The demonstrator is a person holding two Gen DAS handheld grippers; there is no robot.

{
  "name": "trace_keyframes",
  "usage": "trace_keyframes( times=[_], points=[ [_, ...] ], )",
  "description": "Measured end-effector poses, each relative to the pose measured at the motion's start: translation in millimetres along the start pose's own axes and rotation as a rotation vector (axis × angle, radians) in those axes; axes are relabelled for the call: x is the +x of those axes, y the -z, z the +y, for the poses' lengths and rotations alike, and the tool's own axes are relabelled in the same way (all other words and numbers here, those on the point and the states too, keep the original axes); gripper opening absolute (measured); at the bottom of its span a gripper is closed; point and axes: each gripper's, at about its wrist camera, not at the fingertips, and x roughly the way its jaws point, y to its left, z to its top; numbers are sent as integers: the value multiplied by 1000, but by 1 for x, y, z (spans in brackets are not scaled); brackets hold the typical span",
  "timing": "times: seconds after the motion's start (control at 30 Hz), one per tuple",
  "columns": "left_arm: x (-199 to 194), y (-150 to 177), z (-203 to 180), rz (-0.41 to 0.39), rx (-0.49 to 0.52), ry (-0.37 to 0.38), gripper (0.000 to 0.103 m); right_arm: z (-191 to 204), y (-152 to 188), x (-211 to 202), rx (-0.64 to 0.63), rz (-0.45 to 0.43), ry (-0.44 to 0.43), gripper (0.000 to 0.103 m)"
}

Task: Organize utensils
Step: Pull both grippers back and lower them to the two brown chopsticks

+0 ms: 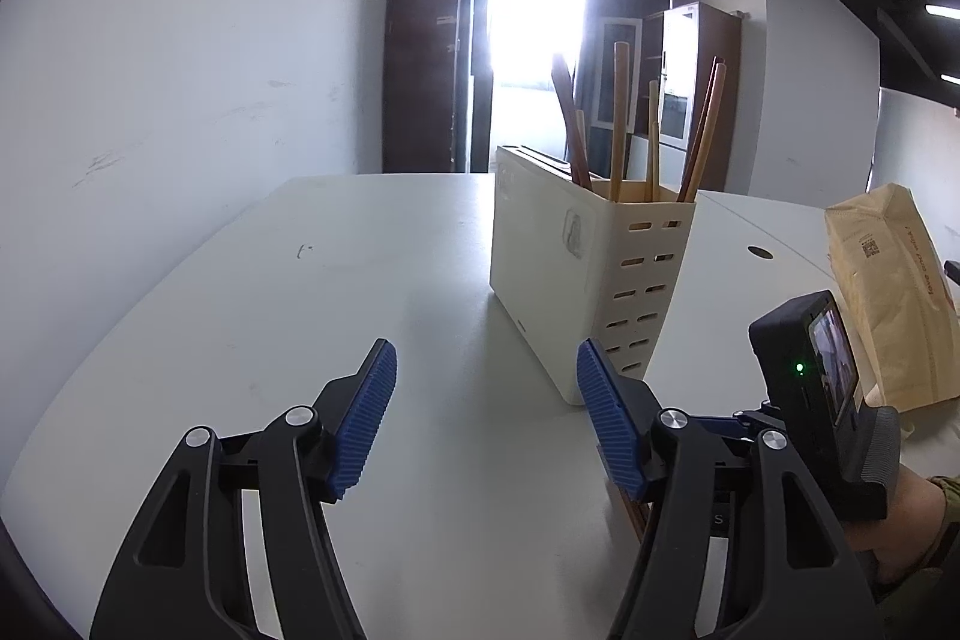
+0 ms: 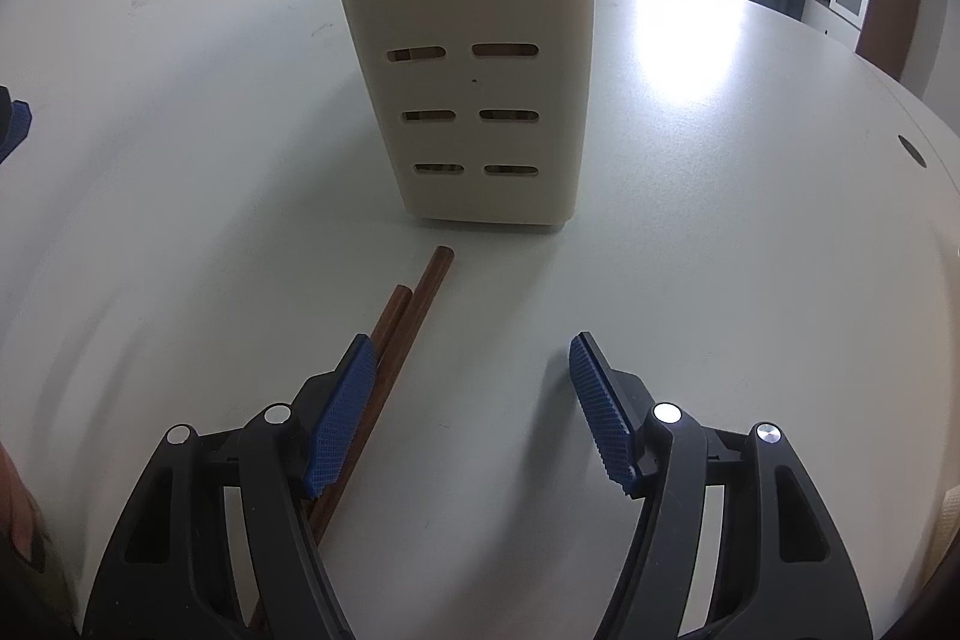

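Nearest my left lens, the left tool (image 1: 486, 418) hangs released over bare bench (image 1: 300, 340), its blue pads spread wide with nothing between them. Just past its right pad stands the cream holder (image 1: 540, 250), upright, with several chopsticks (image 1: 618, 124) already poking out of the slotted end compartment. I judge the job well under way: those sticks are stowed, and what I can see left is the pair of brown chopsticks (image 2: 399, 340) lying flat on the bench in front of the holder's slotted face, close to it but not touching.

Over in the right view, the right tool (image 2: 468, 406) is also released, jaws apart. The pair runs along the inside of its left pad and back under that finger, so the sticks sit off-centre in the gap rather than squarely between the pads; I cannot tell whether the pad touches them. I reckon I need to shift a little left before clenching, or I may catch only one stick or push them aside.

Around the work: a brown paper bag (image 1: 888, 292) stands well right of the holder, near my right hand's camera block (image 1: 804, 358). The holder itself stands directly ahead of the right tool, so any lift has to clear its rim.
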Motion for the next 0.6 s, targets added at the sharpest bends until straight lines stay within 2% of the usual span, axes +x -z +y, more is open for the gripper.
trace_keyframes(
  times=[0.17, 0.47, 0.6],
  points=[
    [2, 1, 1, 10, -4, -7, 64, -1, -6, 2, 24, -1, 23, 67],
    [2, 2, -2, 17, 6, -3, 64, -2, -7, 6, -26, 4, 88, 67],
    [4, 4, -2, 28, 13, -8, 65, -4, -4, 5, -56, 9, 73, 65]
  ],
)
